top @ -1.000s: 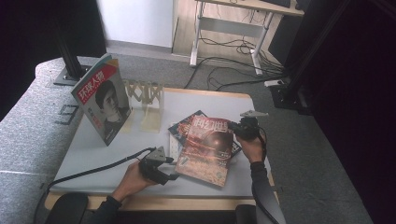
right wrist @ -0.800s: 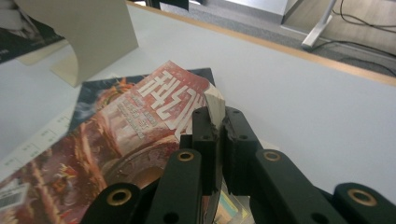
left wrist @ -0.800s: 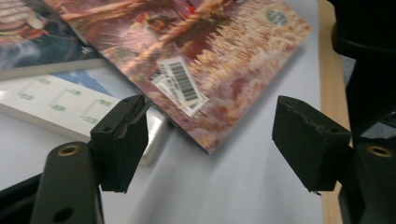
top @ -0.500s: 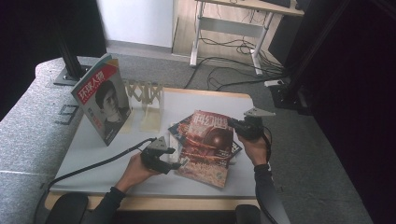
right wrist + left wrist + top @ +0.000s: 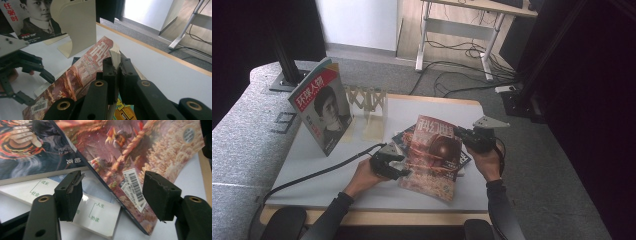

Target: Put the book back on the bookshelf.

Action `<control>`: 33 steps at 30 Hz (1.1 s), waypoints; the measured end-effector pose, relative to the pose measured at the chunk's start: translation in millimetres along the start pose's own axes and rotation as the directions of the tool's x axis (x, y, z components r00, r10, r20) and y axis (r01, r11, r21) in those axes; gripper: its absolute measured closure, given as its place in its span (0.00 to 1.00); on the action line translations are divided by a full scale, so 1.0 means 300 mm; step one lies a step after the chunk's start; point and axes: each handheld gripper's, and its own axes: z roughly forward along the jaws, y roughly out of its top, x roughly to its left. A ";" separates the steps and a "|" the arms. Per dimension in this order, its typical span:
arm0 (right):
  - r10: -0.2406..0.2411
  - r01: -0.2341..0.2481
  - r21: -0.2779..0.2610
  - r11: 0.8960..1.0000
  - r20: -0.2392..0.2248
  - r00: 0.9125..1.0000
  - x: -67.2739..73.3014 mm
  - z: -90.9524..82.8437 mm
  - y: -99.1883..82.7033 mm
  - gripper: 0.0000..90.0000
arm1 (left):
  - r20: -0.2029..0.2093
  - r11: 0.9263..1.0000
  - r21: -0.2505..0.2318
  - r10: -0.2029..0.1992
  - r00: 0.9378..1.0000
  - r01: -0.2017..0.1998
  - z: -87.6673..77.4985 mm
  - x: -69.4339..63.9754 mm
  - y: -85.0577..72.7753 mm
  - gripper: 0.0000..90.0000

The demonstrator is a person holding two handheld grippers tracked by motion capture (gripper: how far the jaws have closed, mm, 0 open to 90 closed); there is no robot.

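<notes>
The white-topped desk (image 5: 312,165) with a pale wooden front edge had open surface on its left half and along its far right. A red-covered glossy magazine (image 5: 432,155) was lifted at a tilt above other magazines (image 5: 404,137) near the desk's right side. The right hand-held gripper (image 5: 464,134) pinched its upper right edge, jaws pressed together on the pages. The left hand-held gripper (image 5: 399,167) had just been closing, jaws spread astride the magazine's lower left edge, pads not touching it.
</notes>
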 end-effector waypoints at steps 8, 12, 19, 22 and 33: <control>-0.026 0.025 -0.022 0.999 -0.020 0.999 0.019 -0.018 0.010 0.92 | 0.076 0.999 -0.023 -0.031 0.997 0.033 0.031 0.016 -0.002 0.46; -0.037 0.036 -0.030 0.999 -0.027 0.999 0.026 -0.021 0.016 0.92 | 0.107 0.997 -0.012 -0.071 0.992 0.072 0.033 0.023 0.001 0.55; -0.036 0.034 -0.044 0.998 -0.039 0.999 0.032 -0.023 0.029 0.92 | 0.138 0.995 0.008 -0.098 0.986 0.098 -0.003 0.029 0.018 0.73; -0.037 0.036 -0.040 0.999 -0.034 0.999 0.032 -0.023 0.034 0.92 | 0.157 0.996 0.000 -0.092 0.983 0.093 -0.016 0.017 0.023 0.81; -0.024 0.023 -0.044 0.999 -0.022 0.999 0.006 -0.042 0.036 0.92 | 0.176 0.997 0.006 -0.072 0.982 0.072 -0.058 -0.013 0.028 0.90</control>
